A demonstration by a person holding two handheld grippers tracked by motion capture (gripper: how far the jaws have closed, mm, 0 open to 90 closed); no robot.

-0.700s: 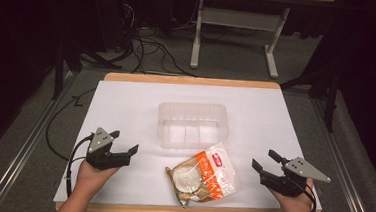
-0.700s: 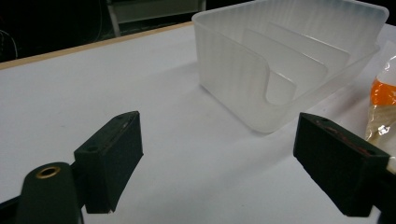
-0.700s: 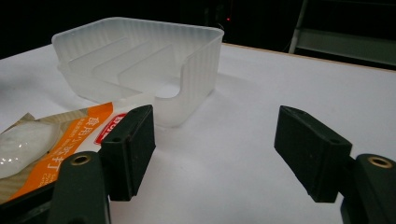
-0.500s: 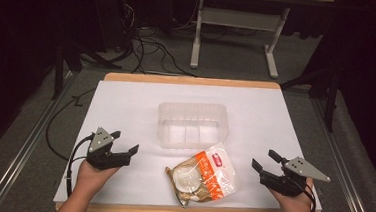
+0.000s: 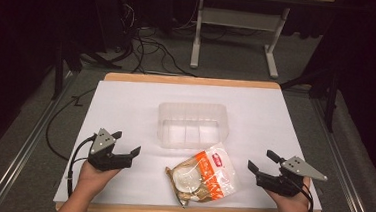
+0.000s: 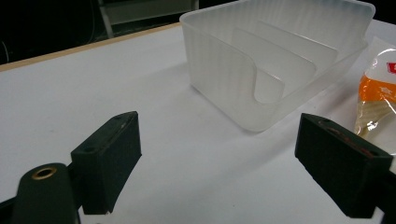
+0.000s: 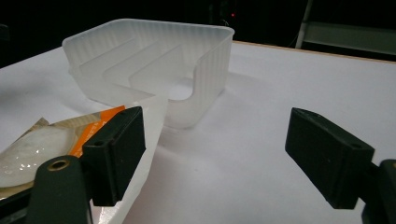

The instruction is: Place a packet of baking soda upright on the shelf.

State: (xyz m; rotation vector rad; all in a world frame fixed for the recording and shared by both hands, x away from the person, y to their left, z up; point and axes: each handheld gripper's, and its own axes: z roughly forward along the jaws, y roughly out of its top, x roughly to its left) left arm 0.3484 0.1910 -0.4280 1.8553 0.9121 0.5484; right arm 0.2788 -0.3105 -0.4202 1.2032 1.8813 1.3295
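A clear plastic bin (image 5: pixel 193 125) with inner dividers stands mid-table; it shows again as the bin (image 6: pixel 275 60) and the bin (image 7: pixel 154 65). In front of it lies an orange and white snack bag (image 5: pixel 202 175), whose corner shows as the bag (image 6: pixel 379 95) and the bag (image 7: pixel 51 140). My left gripper (image 5: pixel 125 146) rests at the front left, jaws wide apart and empty, also seen as the left gripper (image 6: pixel 229 163). My right gripper (image 5: pixel 263 161) sits at the front right, open and empty, also seen as the right gripper (image 7: pixel 215 154).
A white sheet (image 5: pixel 131 107) covers the wooden table (image 5: pixel 187 81). Cables (image 5: pixel 144 53) and a metal stand (image 5: pixel 237 24) lie on the dark floor beyond the far edge. A black cable (image 5: pixel 56 127) trails off the table's left side.
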